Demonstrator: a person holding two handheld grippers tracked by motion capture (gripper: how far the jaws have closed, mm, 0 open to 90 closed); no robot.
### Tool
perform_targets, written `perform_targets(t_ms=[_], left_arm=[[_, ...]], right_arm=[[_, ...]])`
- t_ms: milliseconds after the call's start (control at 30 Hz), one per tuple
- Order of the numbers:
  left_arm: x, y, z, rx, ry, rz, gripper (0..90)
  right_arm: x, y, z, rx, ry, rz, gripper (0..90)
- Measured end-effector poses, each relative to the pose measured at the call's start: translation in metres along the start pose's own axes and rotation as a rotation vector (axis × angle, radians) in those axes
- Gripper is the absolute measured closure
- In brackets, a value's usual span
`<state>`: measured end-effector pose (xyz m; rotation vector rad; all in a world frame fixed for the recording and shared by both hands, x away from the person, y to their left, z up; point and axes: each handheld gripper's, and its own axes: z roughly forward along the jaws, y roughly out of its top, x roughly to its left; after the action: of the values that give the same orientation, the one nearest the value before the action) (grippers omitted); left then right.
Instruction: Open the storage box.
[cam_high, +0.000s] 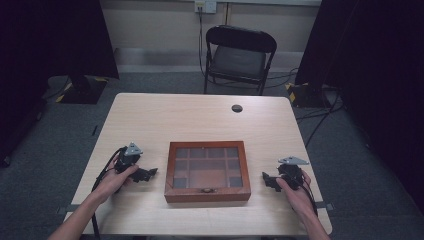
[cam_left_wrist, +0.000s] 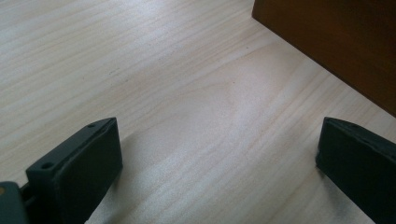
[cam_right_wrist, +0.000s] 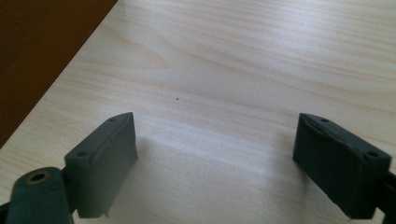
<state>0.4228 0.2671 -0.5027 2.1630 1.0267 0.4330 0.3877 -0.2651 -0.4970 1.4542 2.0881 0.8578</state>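
On the pale wooden table (cam_high: 150, 120) sits the wooden box (cam_high: 207, 171), glass lid down, dead centre between my hands. My left gripper (cam_high: 148, 173) waits just beside its left wall, jaws spread wide over bare wood — my right gripper (cam_high: 269, 181) mirrors it near the right wall, jaws spread and empty.

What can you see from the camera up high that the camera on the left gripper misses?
The high view takes in the whole wooden box with its glass lid shut, both hands, the right gripper and a black folding chair beyond the table. The left gripper view alone shows the left gripper close up, jaws wide apart over bare wood. Both show the table and the box's side.
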Motion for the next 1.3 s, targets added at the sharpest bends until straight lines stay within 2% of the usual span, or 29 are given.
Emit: perform_targets(t_ms=[167,300,367,400,433,500,733,833,933,1000,1033,1100,1167,1267,1300], left_arm=[[0.000,0.000,0.000,0.000,-0.001,0.000,0.0],[0.000,0.000,0.000,0.000,-0.004,-0.001,0.0],[0.000,0.000,0.001,-0.003,-0.006,-0.004,0.0],[0.000,0.000,0.001,-0.003,-0.006,-0.004,0.0],[0.000,0.000,0.001,-0.003,-0.006,-0.002,0.0],[0.000,0.000,0.001,-0.003,-0.007,-0.004,0.0],[0.001,0.000,0.000,0.002,-0.009,0.009,0.0],[0.001,0.000,0.000,0.001,-0.009,0.009,0.0],[0.001,0.000,0.000,0.001,-0.009,0.009,0.0],[0.001,0.000,0.000,0.001,-0.009,0.009,0.0],[0.001,0.000,0.000,0.001,-0.009,0.008,0.0],[0.001,0.000,0.000,0.001,-0.009,0.009,0.0],[0.001,0.000,0.000,0.001,-0.011,0.010,0.0],[0.001,0.000,0.000,0.001,-0.011,0.011,0.0],[0.001,0.000,0.000,0.001,-0.011,0.010,0.0]], right_arm=[[-0.001,0.002,-0.005,-0.001,0.009,-0.024,15.3],[-0.001,0.006,-0.011,-0.025,0.025,-0.014,19.1],[0.000,0.012,-0.019,-0.059,0.062,-0.011,22.2],[0.000,0.012,-0.019,-0.059,0.062,-0.011,22.2],[0.002,0.015,-0.024,-0.076,0.093,-0.007,24.4],[0.004,0.017,-0.028,-0.085,0.116,-0.010,27.9],[0.011,0.025,-0.041,-0.124,0.176,-0.024,38.2],[0.015,0.031,-0.047,-0.124,0.237,-0.023,43.4],[0.025,0.035,-0.052,-0.117,0.312,-0.058,47.1],[0.027,0.035,-0.054,-0.121,0.328,-0.066,48.0],[0.031,0.037,-0.057,-0.128,0.362,-0.078,49.8],[0.033,0.038,-0.059,-0.136,0.375,-0.081,50.5],[0.039,0.041,-0.064,-0.144,0.421,-0.104,54.9],[0.044,0.044,-0.068,-0.145,0.443,-0.123,56.2],[0.049,0.046,-0.073,-0.150,0.476,-0.130,58.8]])
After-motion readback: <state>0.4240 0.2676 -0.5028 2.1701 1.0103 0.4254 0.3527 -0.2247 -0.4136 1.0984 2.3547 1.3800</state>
